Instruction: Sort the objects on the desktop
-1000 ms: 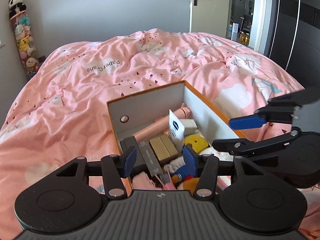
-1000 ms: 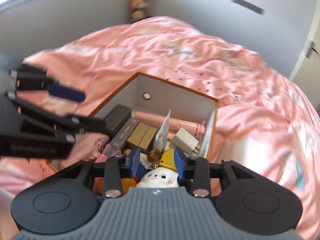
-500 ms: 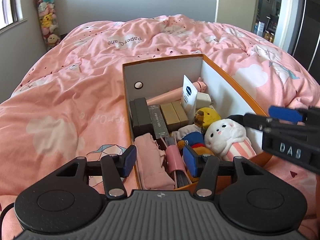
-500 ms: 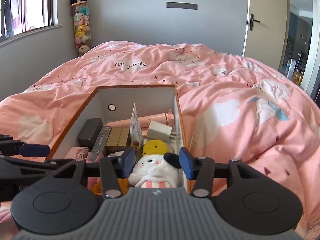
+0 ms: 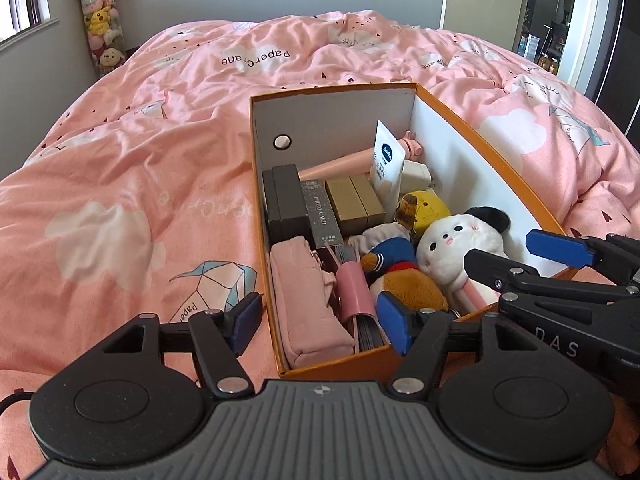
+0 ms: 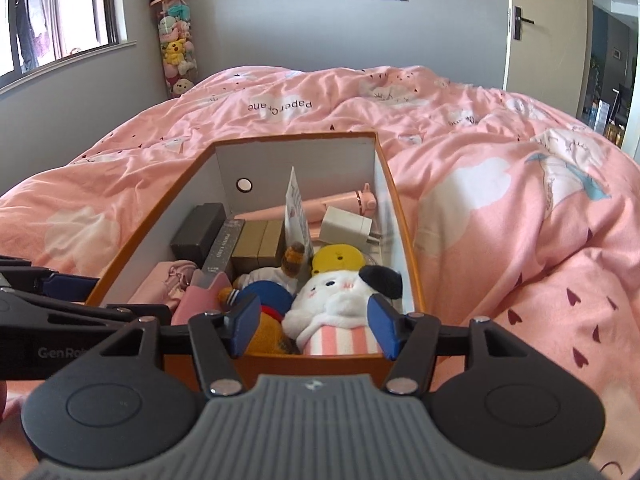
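Observation:
An orange box (image 5: 486,142) with white inner walls sits on the pink bed and is full of objects. It holds a white plush (image 5: 456,240), a brown and blue plush (image 5: 404,276), a pink pouch (image 5: 308,300), dark boxes (image 5: 286,204), tan boxes (image 5: 356,200) and a pink tube (image 5: 344,166). My left gripper (image 5: 320,326) is open and empty at the box's near edge. My right gripper (image 6: 312,326) is open and empty, just before the white plush (image 6: 340,300) at the near wall of the box (image 6: 400,220).
The pink duvet (image 5: 120,184) spreads around the box on all sides. A tall tube of plush toys (image 6: 176,44) stands by the far wall. A window is at the left, a door (image 6: 544,24) at the right.
Both grippers have pulled back and levelled out from over the box to its near edge. The white plush now lies in the box, clear of the right gripper's fingers.

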Available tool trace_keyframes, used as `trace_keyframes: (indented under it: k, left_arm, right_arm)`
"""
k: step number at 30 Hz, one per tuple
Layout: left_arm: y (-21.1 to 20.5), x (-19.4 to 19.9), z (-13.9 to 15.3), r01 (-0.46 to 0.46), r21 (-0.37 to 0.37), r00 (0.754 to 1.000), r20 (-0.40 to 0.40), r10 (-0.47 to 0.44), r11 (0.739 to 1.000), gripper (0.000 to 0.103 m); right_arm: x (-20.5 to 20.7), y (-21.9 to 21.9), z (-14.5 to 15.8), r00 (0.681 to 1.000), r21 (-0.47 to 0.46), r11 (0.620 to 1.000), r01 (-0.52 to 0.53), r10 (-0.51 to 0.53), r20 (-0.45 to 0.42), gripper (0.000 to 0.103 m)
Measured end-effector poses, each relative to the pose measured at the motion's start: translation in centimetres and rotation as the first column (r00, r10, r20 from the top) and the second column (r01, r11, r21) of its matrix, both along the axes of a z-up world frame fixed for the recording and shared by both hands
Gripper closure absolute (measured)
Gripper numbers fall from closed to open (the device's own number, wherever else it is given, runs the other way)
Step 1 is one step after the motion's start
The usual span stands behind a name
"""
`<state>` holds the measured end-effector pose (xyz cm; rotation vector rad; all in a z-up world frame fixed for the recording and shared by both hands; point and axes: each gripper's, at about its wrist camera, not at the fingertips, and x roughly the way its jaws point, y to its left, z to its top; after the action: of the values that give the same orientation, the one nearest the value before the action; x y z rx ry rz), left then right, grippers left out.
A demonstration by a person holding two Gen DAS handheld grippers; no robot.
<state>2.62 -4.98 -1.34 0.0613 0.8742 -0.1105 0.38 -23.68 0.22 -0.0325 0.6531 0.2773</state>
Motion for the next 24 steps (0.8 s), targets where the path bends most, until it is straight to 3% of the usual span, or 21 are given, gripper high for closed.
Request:
trace_keyframes:
  k: [24]
  left_arm:
    - [0.38,0.27,-0.18,-0.02,-0.005,1.0,-0.019,0.02,1.0,0.028]
  right_arm:
    - [0.19,0.61,-0.34,1.0,-0.066,0.998,0.0,0.0,-0.006,0.036]
